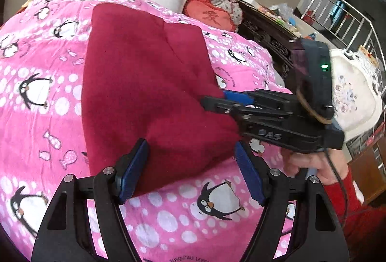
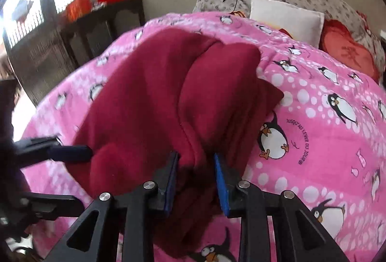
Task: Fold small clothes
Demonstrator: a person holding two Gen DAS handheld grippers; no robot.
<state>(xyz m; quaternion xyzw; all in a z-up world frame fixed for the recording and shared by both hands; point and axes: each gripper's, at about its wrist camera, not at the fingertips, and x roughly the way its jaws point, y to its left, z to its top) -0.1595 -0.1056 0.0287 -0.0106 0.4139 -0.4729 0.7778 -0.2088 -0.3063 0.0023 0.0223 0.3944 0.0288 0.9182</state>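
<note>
— Two grippers; the left one?
— Left gripper: fingers spread, the red garment on the penguin blanket between them, untouched.
— The right?
— Right gripper: fingers pinching the garment's bunched edge.

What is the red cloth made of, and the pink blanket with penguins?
The red cloth looks like soft fleece or thick knit: matte, fuzzy, with rounded bulky folds. The pink blanket seems a plush printed fabric, probably flannel or fleece; it has a faint sheen and fine wrinkles. The exact fibre of either cannot be told.
</note>
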